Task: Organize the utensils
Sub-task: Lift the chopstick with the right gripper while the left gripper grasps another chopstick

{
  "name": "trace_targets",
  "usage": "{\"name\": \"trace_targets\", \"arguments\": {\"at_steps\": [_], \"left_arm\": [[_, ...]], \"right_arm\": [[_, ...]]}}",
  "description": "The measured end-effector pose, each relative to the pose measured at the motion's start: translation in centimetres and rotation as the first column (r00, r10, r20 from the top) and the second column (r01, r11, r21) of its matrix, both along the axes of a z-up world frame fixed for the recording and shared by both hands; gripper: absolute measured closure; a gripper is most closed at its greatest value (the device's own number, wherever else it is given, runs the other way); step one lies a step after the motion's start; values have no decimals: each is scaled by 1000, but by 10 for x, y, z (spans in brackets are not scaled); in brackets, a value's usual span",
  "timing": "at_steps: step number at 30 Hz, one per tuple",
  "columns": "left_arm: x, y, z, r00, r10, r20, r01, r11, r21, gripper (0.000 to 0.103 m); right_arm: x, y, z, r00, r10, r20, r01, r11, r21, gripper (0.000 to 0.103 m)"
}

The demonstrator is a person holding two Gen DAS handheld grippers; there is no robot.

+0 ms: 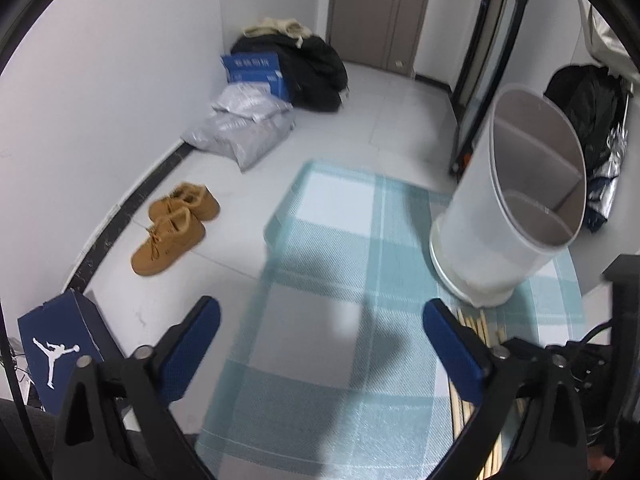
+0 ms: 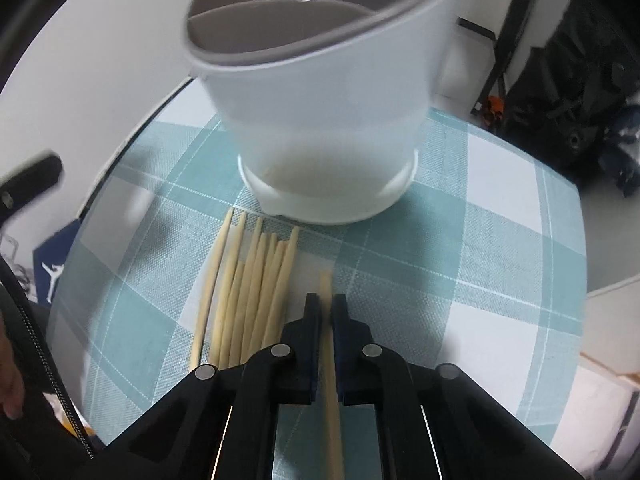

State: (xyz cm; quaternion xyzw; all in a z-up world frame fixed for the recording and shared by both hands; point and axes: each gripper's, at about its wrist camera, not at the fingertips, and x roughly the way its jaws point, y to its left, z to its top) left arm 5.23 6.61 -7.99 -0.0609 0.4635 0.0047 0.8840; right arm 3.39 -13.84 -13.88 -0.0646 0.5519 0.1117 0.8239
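A white utensil holder with inner dividers stands on the teal checked tablecloth; it also shows in the right wrist view. Several pale wooden chopsticks lie side by side on the cloth in front of it, and partly show in the left wrist view. My right gripper is shut on one chopstick, to the right of the bundle. My left gripper is open and empty over the cloth, left of the chopsticks.
The table edge drops to a tiled floor on the left. On the floor are tan shoes, grey and blue parcels, a black coat and a blue shoe box. A black bag sits at the right.
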Motion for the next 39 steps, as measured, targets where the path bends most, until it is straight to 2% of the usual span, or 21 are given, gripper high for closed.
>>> {"name": "trace_targets", "arguments": {"at_steps": [4,8,11,15,18,20,22,24,26,31,34,36,39], "left_arm": [[2,-14,-12,994,-57,-91,55,998,-32,10],[1,-31,-19,986,-99,-134,96,995,-31,10],[3,-45,-27,974,-126,-187,122,992,-30,10],[6,-57,-36,963,-137,-233,134,991,-29,10],[8,-63,-42,957,-131,-257,143,989,28,10],[9,-64,-40,963,-112,-245,126,991,44,11],[10,-62,-39,964,-99,-248,114,992,49,15],[9,-61,-38,966,-83,-244,102,993,66,24],[7,-65,-39,967,-92,-237,115,990,86,25],[11,-71,-40,963,-114,-243,137,987,79,29],[14,-76,-37,964,-103,-246,124,990,70,45],[13,-83,-34,965,-124,-232,142,988,63,77],[10,-89,-34,968,-146,-205,163,984,66,98]], "right_arm": [[-2,-25,12,997,-72,38,67,990,120,98],[-7,-51,33,985,-143,96,116,963,245,98],[-14,-77,49,968,-213,134,153,921,358,98],[-29,-100,67,942,-284,176,175,868,464,98],[-39,-106,84,929,-312,197,176,845,505,98],[-47,-110,91,922,-323,213,174,838,517,98],[-41,-110,87,918,-329,221,172,833,525,98],[-41,-113,87,916,-330,227,169,832,528,98],[-48,-118,91,914,-331,233,164,829,534,98],[-47,-124,88,912,-330,243,156,828,539,98],[-51,-126,91,909,-333,251,153,826,543,98],[-53,-126,93,907,-331,259,147,828,541,98],[-56,-125,95,905,-326,275,136,832,538,98]]}}
